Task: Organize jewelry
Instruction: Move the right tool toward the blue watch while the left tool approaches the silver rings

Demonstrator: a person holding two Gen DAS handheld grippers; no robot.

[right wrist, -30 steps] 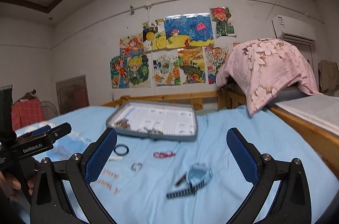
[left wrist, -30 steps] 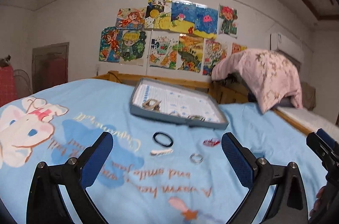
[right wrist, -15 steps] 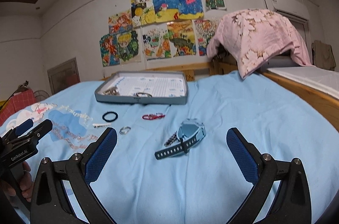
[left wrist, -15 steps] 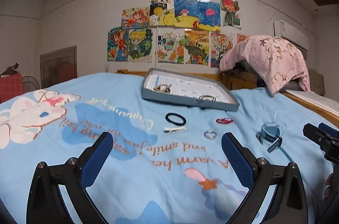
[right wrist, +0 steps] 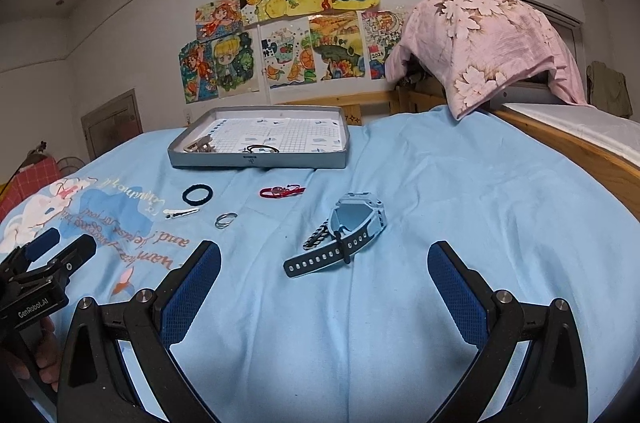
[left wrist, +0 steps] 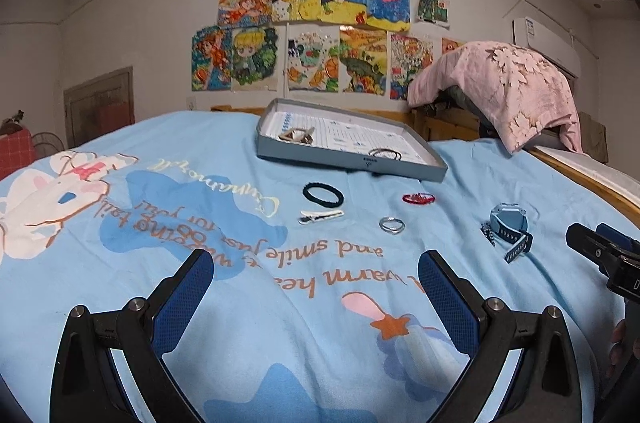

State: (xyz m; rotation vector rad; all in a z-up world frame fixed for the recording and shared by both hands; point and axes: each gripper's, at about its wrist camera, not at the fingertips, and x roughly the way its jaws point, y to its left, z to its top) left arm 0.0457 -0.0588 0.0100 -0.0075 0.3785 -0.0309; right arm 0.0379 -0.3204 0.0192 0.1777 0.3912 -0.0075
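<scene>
1. Hard to make out: the shallow grey rectangular tray (right wrist: 256,159) at the far side of the bed has a metal-looking clump in its left corner (right wrist: 199,145) that I can't identify, plus a thin black loop (right wrist: 262,148) near its front wall. The near wall hides part of the floor.
2. Cut off: the left gripper (left wrist: 312,287) shows only its two blue-padded fingers and black frame, and the bottom corners of both views go black. In the right wrist view the left gripper is partly out of frame at the left edge.
3. Jaws: both grippers are spread wide with nothing between the pads. The right gripper (right wrist: 324,279) hovers over the light blue bedsheet (right wrist: 460,207).
4. Loose stuff lies on the sheet in front of the tray: a black fabric hair tie (right wrist: 197,194), a white hair clip (right wrist: 182,212) just beside it, a silver double ring (right wrist: 226,220), a red bracelet (right wrist: 282,191), and a blue chunky-cased wristwatch with a dark strap (right wrist: 344,233) with a small braided black-and-white cord (right wrist: 316,237) touching it.
5. Room: pieces sit apart from each other; bare sheet on the right runs to the wooden bed rail (right wrist: 580,147).
</scene>
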